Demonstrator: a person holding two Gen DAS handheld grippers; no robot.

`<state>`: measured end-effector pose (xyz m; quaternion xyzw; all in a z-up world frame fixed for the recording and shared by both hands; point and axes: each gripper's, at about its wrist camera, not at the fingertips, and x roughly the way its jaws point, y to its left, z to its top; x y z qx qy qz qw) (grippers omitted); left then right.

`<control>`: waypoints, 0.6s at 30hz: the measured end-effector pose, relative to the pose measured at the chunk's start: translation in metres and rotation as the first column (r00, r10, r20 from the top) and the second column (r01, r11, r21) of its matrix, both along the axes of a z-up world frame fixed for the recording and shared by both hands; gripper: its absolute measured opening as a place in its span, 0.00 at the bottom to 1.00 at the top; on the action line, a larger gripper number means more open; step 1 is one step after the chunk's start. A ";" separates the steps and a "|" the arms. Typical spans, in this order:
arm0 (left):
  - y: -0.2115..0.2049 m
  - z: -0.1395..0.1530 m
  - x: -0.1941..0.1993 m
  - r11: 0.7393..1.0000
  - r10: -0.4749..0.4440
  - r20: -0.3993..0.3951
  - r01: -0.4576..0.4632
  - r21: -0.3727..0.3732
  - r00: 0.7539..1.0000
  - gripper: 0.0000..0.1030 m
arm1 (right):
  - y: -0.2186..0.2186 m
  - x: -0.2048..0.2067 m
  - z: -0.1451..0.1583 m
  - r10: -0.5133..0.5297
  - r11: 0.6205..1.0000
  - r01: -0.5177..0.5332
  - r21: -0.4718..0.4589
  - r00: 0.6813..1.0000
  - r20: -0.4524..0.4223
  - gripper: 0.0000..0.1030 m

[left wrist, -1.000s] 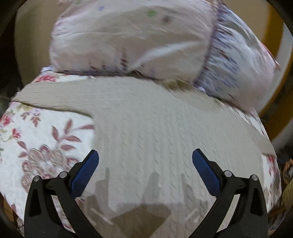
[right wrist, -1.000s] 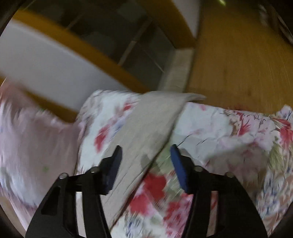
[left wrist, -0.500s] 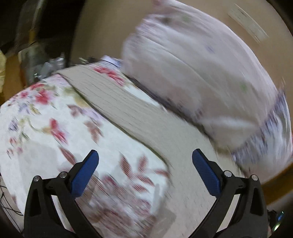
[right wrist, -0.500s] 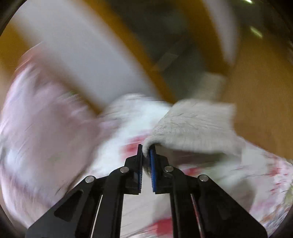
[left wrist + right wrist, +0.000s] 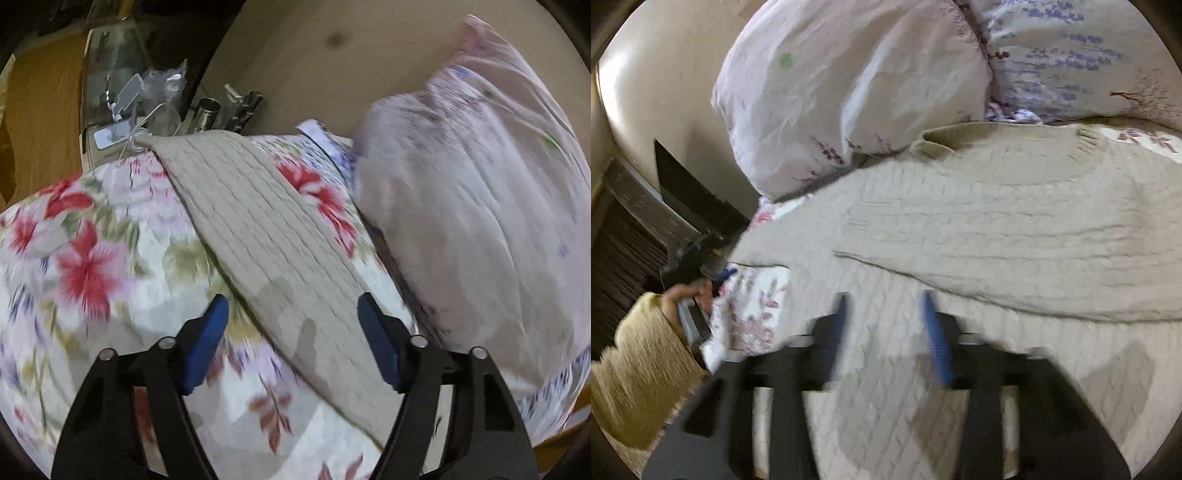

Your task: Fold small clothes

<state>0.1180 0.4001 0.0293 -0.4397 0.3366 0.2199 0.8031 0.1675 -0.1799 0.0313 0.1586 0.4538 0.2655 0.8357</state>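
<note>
Left gripper [image 5: 291,339] open, blue pads [image 5: 205,347] apart above a beige knit sleeve [image 5: 273,251] that runs diagonally across the floral sheet [image 5: 85,258]. Pale pillow [image 5: 476,225] lies right of the sleeve, against a beige wall [image 5: 332,70]. Clutter [image 5: 162,99] sits past the sleeve's far end; items indistinct.

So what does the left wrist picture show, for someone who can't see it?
An open hand-held gripper with blue fingertips hovers over a beige knitted sleeve lying across a flowery bedspread. A pale pillow sits to the right.

The sweater [image 5: 979,236] lies on the bedspread [image 5: 92,258], pillows [image 5: 849,85] behind it.
</note>
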 end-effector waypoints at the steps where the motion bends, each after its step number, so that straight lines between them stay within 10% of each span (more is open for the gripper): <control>1: 0.008 -0.002 0.003 1.000 0.013 -0.007 -0.013 -0.006 1.000 0.64 | -0.009 0.000 0.002 -0.031 0.999 0.031 -0.024 1.000 0.003 0.55; 7: 0.047 -0.013 0.007 0.990 0.103 0.016 -0.101 -0.102 0.995 0.54 | -0.067 0.000 0.000 -0.210 0.978 0.209 -0.017 0.977 -0.045 0.57; 9: 0.050 -0.013 0.011 0.991 0.098 0.003 -0.098 -0.086 0.995 0.23 | -0.068 -0.002 -0.004 -0.221 0.975 0.220 -0.023 0.974 -0.049 0.57; 13: 0.064 -0.019 0.012 0.983 0.147 -0.020 -0.149 -0.110 0.989 0.07 | -0.062 -0.007 -0.010 -0.201 0.979 0.200 -0.032 0.978 -0.051 0.58; 18: 0.009 0.049 0.036 0.966 -0.091 0.067 0.072 0.247 0.994 0.05 | -0.062 -0.007 -0.009 -0.174 0.984 0.172 -0.050 0.984 -0.026 0.58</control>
